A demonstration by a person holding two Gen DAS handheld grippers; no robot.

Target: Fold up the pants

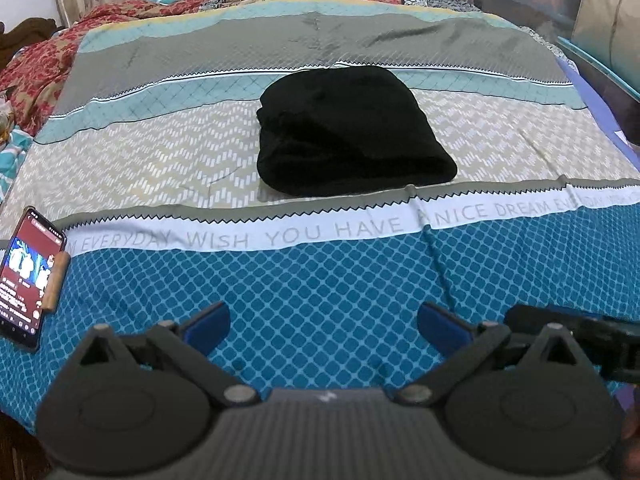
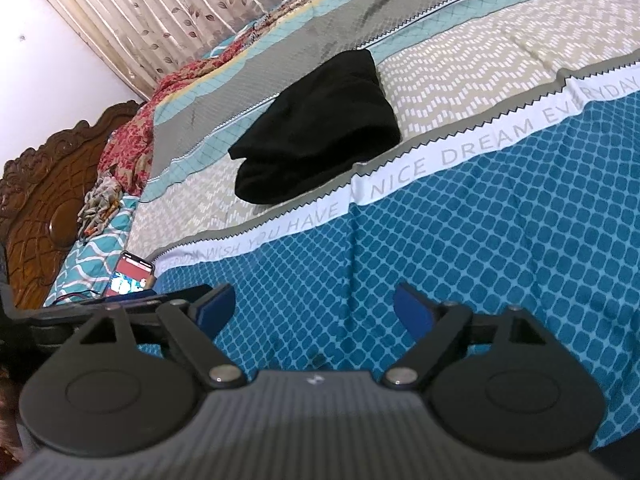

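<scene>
The black pants (image 1: 348,132) lie folded into a compact bundle on the patterned bedspread (image 1: 320,272), in the middle of the bed. They also show in the right wrist view (image 2: 320,136). My left gripper (image 1: 324,326) is open and empty, low over the blue part of the bedspread, well short of the pants. My right gripper (image 2: 314,310) is open and empty too, beside the left one, over the same blue area (image 2: 480,240). Part of the right gripper shows at the right edge of the left wrist view (image 1: 580,332).
A phone (image 1: 30,276) with a lit screen lies at the left near edge of the bed; it also shows in the right wrist view (image 2: 130,278). Red floral bedding (image 1: 44,68) is heaped at the left. A carved wooden headboard (image 2: 44,200) and curtains (image 2: 160,12) stand beyond.
</scene>
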